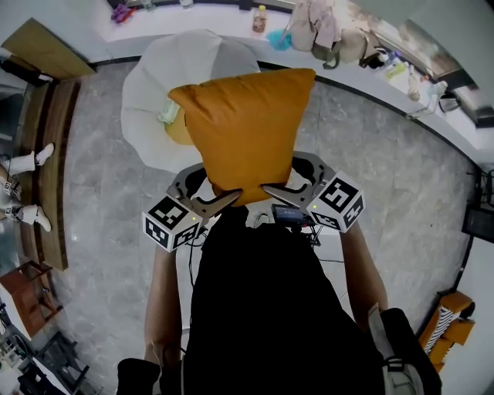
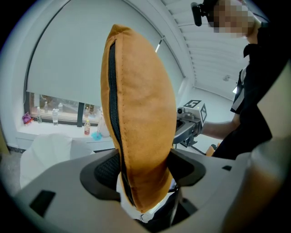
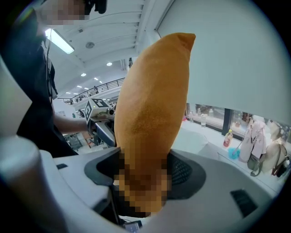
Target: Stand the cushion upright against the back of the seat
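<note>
Orange cushion [image 2: 141, 118], held upright and edge-on between the jaws of the left gripper [image 2: 145, 177], which are pressed onto its lower corner; a dark zipper [image 2: 113, 113] is seen running down its left edge. Right gripper [image 2: 182, 132], with its marker cube [image 2: 193, 105], is shown at the cushion's right side, carried by a person in black [image 2: 259, 91]. White seat [image 2: 45, 154] and a sill with bottles [image 2: 87, 127] are seen behind, at lower left.

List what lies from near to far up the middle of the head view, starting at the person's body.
Black shirt → left claw and right claw side by side → orange cushion they hold → white seat → ledge with a bottle.
</note>
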